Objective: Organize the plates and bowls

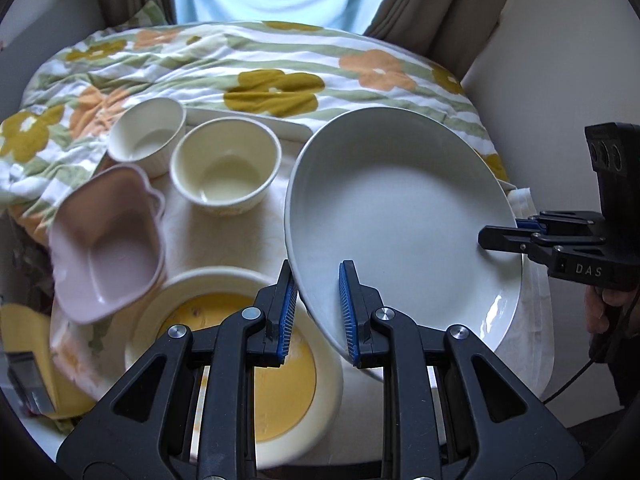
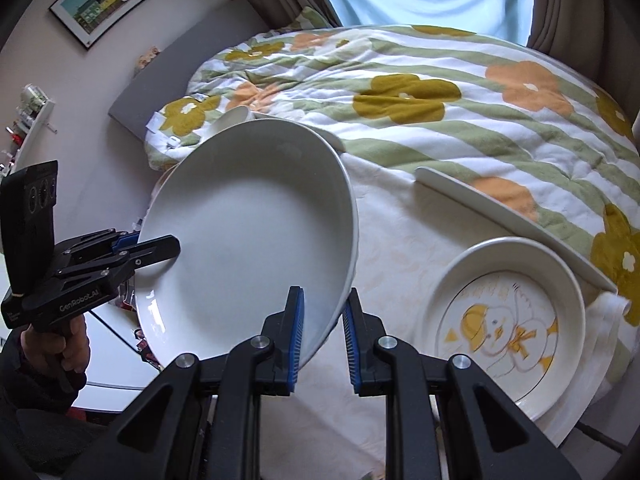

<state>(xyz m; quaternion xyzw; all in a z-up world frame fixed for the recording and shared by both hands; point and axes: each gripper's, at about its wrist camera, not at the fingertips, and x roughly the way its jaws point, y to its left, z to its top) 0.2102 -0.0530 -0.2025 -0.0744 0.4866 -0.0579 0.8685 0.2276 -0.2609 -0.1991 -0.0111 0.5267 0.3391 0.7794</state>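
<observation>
Both grippers clamp the rim of a large white plate (image 1: 400, 216), holding it tilted above the table (image 1: 256, 236): the left gripper (image 1: 318, 312) pinches its near edge, the right gripper (image 2: 323, 340) the opposite edge. Under it to the left sit two cream bowls (image 1: 226, 164), a pink bowl (image 1: 108, 240) and a yellow-centred plate (image 1: 280, 392); a duck plate (image 2: 508, 336) lies right.

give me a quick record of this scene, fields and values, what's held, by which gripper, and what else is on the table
held item: large white plate, lifted and tilted
left gripper: shut on the plate's rim
right gripper: shut on the opposite rim
bowls: two cream bowls side by side, pink bowl tilted
other plates: yellow-centred plate; duck plate
surface: table beside a flowered quilt
</observation>
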